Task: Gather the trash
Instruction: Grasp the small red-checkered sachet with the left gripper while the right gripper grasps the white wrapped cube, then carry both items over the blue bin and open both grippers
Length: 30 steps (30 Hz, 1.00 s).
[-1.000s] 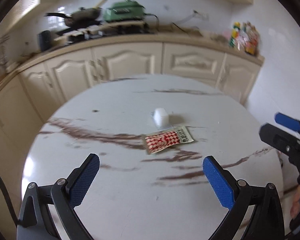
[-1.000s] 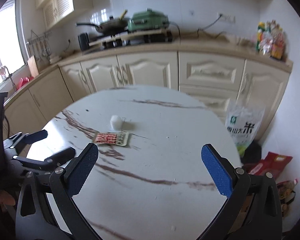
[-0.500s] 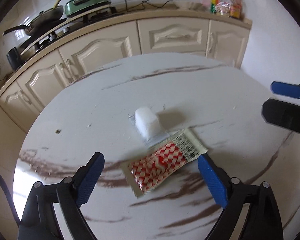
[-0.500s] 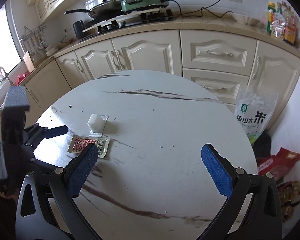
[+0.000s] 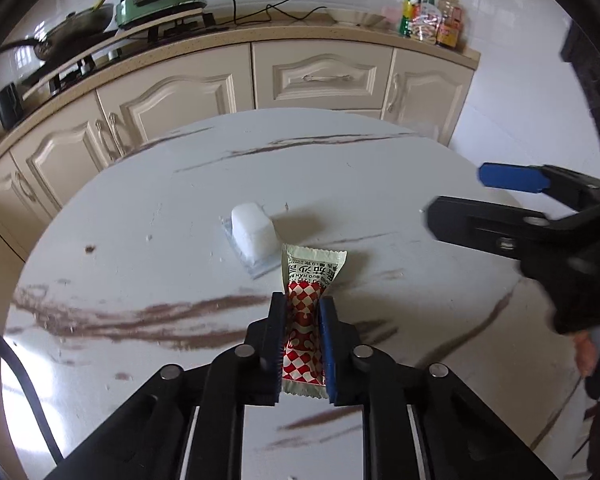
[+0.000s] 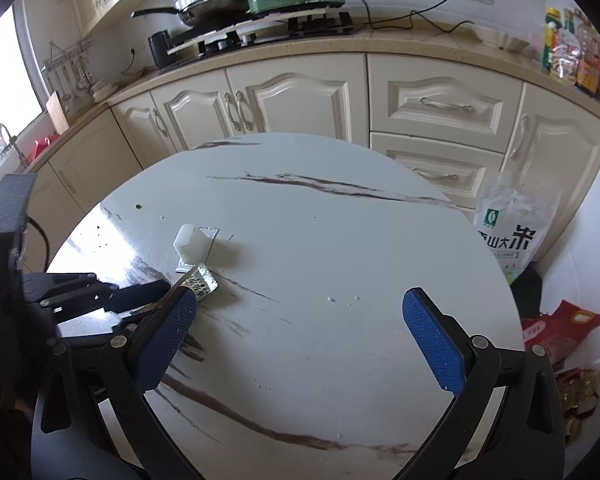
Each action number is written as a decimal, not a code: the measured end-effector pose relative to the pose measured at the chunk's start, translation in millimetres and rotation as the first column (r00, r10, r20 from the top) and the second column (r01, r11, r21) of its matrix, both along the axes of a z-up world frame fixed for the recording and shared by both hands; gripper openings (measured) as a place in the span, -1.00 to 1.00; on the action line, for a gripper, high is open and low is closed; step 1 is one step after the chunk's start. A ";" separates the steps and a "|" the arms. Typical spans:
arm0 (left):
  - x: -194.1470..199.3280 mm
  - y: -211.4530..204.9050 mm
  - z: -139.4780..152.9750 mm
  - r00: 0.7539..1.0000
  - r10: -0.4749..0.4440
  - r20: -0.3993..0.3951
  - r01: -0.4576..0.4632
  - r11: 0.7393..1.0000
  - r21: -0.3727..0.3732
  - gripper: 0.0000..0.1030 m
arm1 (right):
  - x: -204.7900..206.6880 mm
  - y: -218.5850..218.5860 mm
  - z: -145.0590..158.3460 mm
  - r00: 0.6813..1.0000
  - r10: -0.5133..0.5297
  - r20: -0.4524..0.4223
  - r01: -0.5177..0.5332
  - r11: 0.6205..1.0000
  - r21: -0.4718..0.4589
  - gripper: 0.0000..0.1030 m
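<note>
Two fingers of your left gripper [image 5: 303, 312] pinch the red-checked sachet [image 5: 305, 312] from both sides; its long axis runs away from you along the fingers, white printed end farthest, over the round marble table [image 5: 380, 184]. Just beyond stands a white cup [image 5: 253, 234] on a foil lid. Your right gripper [image 6: 300, 320] is spread wide. Only its view shows the rice bag [image 6: 512, 232].

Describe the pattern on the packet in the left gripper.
Red-and-white checks, with a plain pale end: packet, left gripper, left wrist view.
</note>
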<state>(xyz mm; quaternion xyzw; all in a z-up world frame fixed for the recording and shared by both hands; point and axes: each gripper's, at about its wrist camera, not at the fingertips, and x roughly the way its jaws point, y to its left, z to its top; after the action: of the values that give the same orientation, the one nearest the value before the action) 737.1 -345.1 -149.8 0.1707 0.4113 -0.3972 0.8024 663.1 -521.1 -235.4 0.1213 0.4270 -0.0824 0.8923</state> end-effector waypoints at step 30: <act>-65.5 165.1 24.2 0.954 0.291 -0.068 -0.297 0.948 -0.117 -0.89 | 82.6 96.1 -29.0 0.972 0.196 -0.127 -0.212 0.967 -0.137 -0.48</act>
<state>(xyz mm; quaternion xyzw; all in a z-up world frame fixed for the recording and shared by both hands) 671.6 -180.0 -125.6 0.0465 0.4260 -0.3025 0.8514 745.7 -425.0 -264.4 0.0043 0.4794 -0.0286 0.8771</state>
